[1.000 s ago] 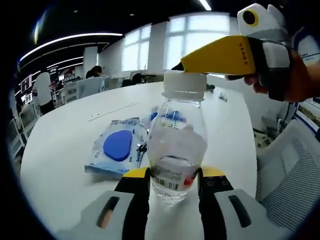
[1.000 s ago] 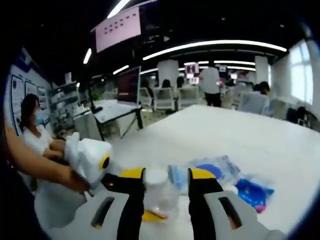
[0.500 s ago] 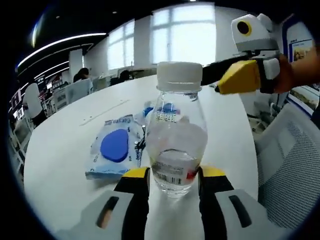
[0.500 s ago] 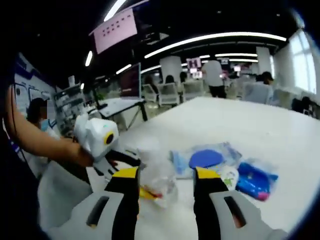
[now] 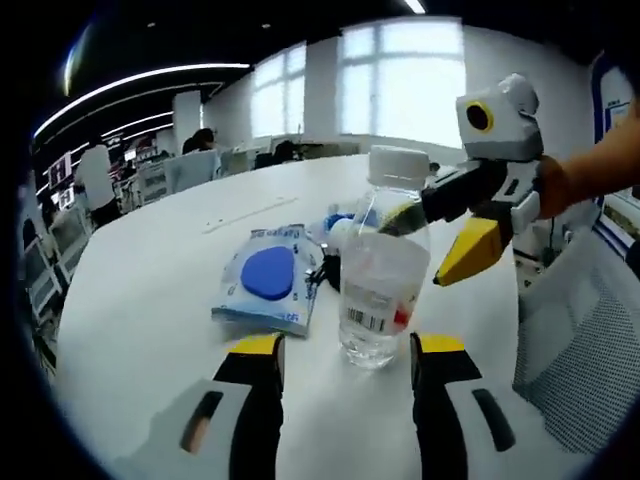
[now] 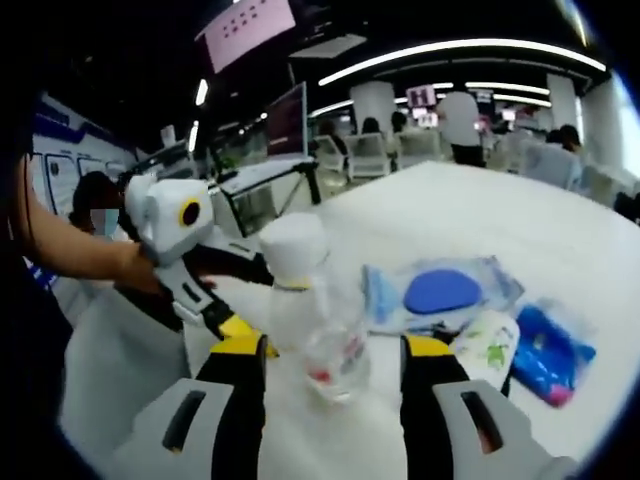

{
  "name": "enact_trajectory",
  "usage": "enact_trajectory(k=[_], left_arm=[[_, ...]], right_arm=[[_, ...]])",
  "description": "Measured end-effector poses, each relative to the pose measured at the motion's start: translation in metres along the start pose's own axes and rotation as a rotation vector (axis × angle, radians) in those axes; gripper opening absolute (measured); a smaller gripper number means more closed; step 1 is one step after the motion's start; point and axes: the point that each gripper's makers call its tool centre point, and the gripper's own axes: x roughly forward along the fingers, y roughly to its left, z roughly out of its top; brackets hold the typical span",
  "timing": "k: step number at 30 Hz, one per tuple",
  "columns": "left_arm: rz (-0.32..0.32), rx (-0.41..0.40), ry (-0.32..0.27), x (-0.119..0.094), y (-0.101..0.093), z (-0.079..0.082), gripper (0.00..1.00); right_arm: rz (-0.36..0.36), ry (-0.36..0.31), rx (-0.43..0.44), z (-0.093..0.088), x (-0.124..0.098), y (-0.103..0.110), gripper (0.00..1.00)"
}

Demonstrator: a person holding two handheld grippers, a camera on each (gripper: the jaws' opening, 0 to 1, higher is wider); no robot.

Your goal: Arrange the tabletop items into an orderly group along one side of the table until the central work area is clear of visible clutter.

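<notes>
A clear plastic bottle (image 5: 383, 275) with a white cap and a little water stands upright on the white table (image 5: 150, 300). My left gripper (image 5: 347, 350) is open, its yellow-tipped jaws apart on either side of the bottle's base without touching it. My right gripper (image 5: 425, 243) reaches in from the right, jaws spread around the bottle's upper body. In the right gripper view the bottle (image 6: 315, 320) stands between the open jaws of my right gripper (image 6: 335, 352), and my left gripper (image 6: 240, 300) shows behind it at the left, held by a hand.
A clear packet with a blue disc (image 5: 268, 280) lies just left of the bottle. A white printed pouch (image 6: 483, 350) and a blue packet (image 6: 550, 350) lie beside it. A grey mesh chair (image 5: 575, 350) stands at the table's edge. People sit at far desks.
My left gripper has opened, let go of the bottle and drawn back a little. My right gripper has dropped from cap height to the bottle's side with its jaws spread.
</notes>
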Motion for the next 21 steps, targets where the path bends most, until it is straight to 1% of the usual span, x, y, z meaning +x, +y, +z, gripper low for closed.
enact_trajectory(k=[2,4,5,9,11,14,18,21], left_arm=[[0.026,-0.040,-0.018,-0.008,0.002,-0.002,0.55],[0.075,-0.069,-0.022,-0.020,0.007,-0.006,0.58],[0.089,-0.081,-0.026,-0.024,0.008,-0.007,0.60],[0.165,-0.111,-0.054,-0.042,0.013,-0.006,0.65],[0.192,-0.115,-0.055,-0.048,0.014,-0.006,0.69],[0.209,-0.109,-0.051,-0.054,0.012,-0.005,0.76],[0.225,-0.084,-0.042,-0.063,0.006,-0.002,0.82],[0.223,-0.080,-0.042,-0.067,0.002,-0.001,0.88]], right_arm=[[0.007,0.006,-0.014,-0.002,0.004,-0.001,0.52],[0.017,0.023,-0.025,-0.006,0.008,-0.001,0.53],[0.022,0.033,-0.032,-0.008,0.011,-0.001,0.53],[0.062,0.055,-0.051,-0.012,0.020,0.005,0.54],[0.071,0.064,-0.059,-0.013,0.024,0.006,0.54],[0.080,0.073,-0.067,-0.014,0.031,0.006,0.54],[0.096,0.119,-0.100,-0.021,0.041,0.002,0.54],[0.110,0.121,-0.104,-0.021,0.044,0.002,0.52]])
